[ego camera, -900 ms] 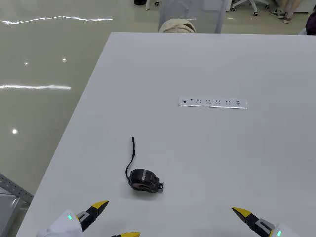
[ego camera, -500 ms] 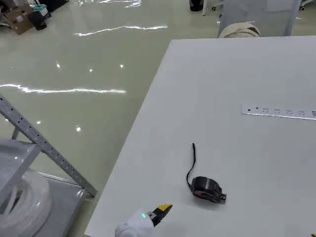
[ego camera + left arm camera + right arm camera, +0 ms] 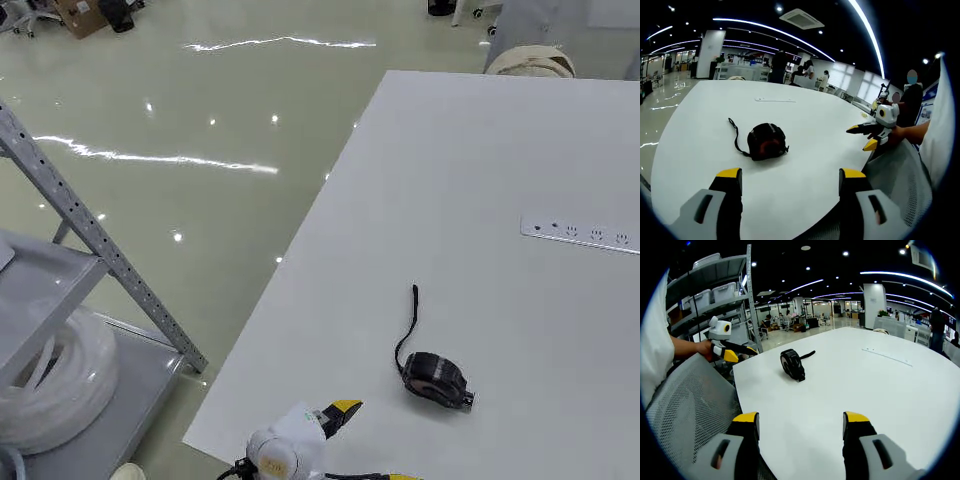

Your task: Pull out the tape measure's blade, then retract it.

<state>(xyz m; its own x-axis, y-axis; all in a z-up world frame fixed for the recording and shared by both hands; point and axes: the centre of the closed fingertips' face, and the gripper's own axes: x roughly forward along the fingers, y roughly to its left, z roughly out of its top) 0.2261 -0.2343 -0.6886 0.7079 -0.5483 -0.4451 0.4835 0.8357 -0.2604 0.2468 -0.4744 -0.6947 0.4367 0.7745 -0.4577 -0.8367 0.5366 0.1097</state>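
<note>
Tape measure [image 3: 435, 378] sits near the white table's [image 3: 520, 150] near-left corner, strap [image 3: 410, 325] trailing away from it. It looks hard-cased, compact and probably slick, so I'd pinch the case with one claw and the blade tab [image 3: 466, 400] with the other. The left gripper [image 3: 790, 175] and right gripper [image 3: 801, 419] are spread wide and empty, short of it.

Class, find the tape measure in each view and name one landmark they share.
Head view: tape measure, lower centre-right.
Left gripper view: tape measure left of centre.
Right gripper view: tape measure just left of centre.
Landmark: white power strip beyond it.
</note>
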